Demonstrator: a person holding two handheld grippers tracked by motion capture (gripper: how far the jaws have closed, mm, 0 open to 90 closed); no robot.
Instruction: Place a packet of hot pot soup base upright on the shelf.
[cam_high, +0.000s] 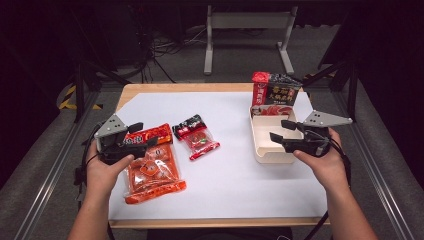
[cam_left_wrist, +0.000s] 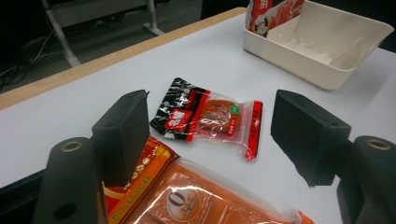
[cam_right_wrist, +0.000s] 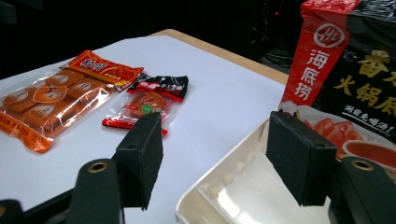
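The left tool (cam_high: 142, 134) hangs over the top end of the orange pack (cam_high: 152, 167), jaws apart with nothing clamped; in the left gripper view the pack's top edge lies just below the jaws, and whether a jaw touches it I cannot tell. The right tool (cam_high: 281, 130) is held over the near part of the tray (cam_high: 265, 152), jaws apart and bare.

Taking the tray as the landmark: it sits on the white sheet at the bench's (cam_high: 150, 89) right side, and 1 tall red-and-black bag (cam_high: 275, 92) stands in its far end, leaning on the far wall. The small packet (cam_high: 196, 136), black and red at 1 end with a clear window, lies flat to the tray's left, well apart from it. The orange pack lies further left again, just beside the small packet, its long side running toward the person; the left hand (cam_high: 102, 172) rests by its left edge
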